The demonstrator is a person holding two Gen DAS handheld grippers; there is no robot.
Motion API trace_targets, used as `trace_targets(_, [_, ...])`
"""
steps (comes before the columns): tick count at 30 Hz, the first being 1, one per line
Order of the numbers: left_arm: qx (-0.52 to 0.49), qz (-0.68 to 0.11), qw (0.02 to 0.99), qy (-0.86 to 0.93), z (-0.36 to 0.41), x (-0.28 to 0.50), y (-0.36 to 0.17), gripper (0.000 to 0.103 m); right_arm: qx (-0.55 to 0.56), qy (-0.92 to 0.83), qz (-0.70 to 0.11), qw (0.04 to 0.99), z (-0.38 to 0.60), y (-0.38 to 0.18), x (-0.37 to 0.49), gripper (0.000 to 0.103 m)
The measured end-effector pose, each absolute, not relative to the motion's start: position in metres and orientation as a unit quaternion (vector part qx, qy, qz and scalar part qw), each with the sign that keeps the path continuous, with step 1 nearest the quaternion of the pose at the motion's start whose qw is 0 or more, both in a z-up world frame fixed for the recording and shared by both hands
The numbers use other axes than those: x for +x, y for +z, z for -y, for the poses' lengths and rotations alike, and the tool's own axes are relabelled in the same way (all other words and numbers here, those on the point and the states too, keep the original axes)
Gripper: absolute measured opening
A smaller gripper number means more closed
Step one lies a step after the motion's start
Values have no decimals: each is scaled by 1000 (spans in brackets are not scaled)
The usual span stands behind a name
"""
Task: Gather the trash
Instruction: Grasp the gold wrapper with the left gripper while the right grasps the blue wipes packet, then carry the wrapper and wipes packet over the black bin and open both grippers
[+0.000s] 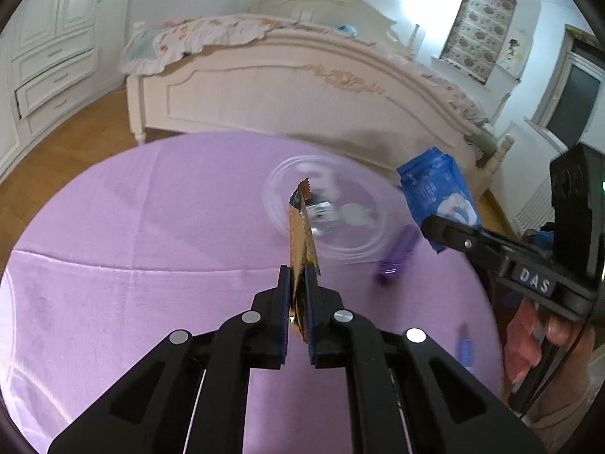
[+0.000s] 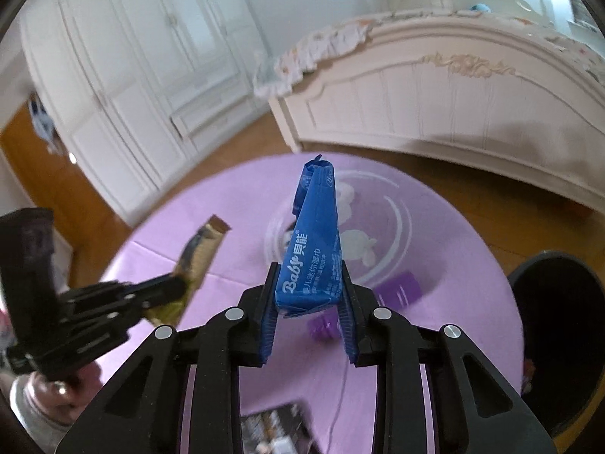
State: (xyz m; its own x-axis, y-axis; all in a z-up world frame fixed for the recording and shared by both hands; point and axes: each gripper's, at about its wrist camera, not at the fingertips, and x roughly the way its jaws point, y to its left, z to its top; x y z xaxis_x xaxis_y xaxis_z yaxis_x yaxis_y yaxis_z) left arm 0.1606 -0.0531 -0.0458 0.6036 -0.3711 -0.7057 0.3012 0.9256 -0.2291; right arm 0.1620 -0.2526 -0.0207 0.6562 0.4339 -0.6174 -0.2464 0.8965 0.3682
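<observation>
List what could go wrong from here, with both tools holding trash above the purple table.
1. The left tool pinches only the gold wrapper's lower end; the long free part could snag or slip out.
2. The right tool grips the blue wipes pack only at its bottom edge, so it may tip out.
3. Swinging toward the dark bin could knock the purple bottle.

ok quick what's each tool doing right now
left tool: closed on the gold wrapper, lifted off the table.
right tool: closed on the blue wipes pack, also in the air.
</observation>
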Motion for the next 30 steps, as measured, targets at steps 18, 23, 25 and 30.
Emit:
trace_targets(18, [27,-338,888,-309,202,103,20,9,213,93,-248,941,410,25,23,29])
trace_targets(23, [47,-335,882,-329,243,96,18,9,232,62,-241,940,453,14,11,29])
trace_targets(25, [53,-335,878,-338,254,93,16,9,240,52,-242,939,463,9,11,29])
trace_targets(30, [64,-342,869,-351,280,94,9,9,260,29,-248,933,494,-12,8,29])
